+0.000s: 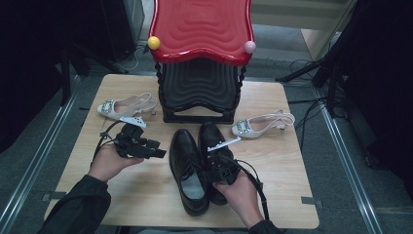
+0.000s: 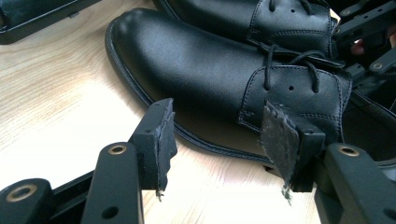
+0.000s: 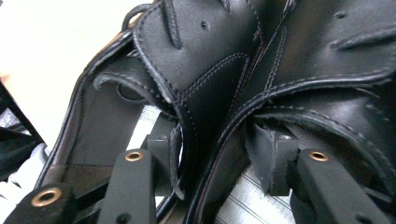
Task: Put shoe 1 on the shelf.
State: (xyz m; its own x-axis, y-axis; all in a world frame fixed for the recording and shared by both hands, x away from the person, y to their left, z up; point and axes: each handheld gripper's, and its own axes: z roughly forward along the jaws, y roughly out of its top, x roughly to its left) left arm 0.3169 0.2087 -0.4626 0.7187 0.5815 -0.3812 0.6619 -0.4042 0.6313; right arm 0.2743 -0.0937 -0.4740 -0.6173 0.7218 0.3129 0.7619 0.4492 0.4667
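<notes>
Right claw grips two black leather lace-up shoes (image 1: 199, 165) together on the light wooden table (image 1: 146, 185).

Largest, at twelve o'clock on the table, stands a red-topped stack of black plastic stools (image 1: 200, 63). The shoes lie side by side at the centre, toes toward twelve. The right claw (image 3: 212, 156), at five o'clock, has one jaw inside each shoe, pinching their touching inner walls. The left claw (image 2: 217, 135), at eight o'clock, stands wide and empty, just beside the left shoe. One beige slingback shoe (image 1: 125, 106) lies at ten o'clock, its mate (image 1: 262, 124) at two.
</notes>
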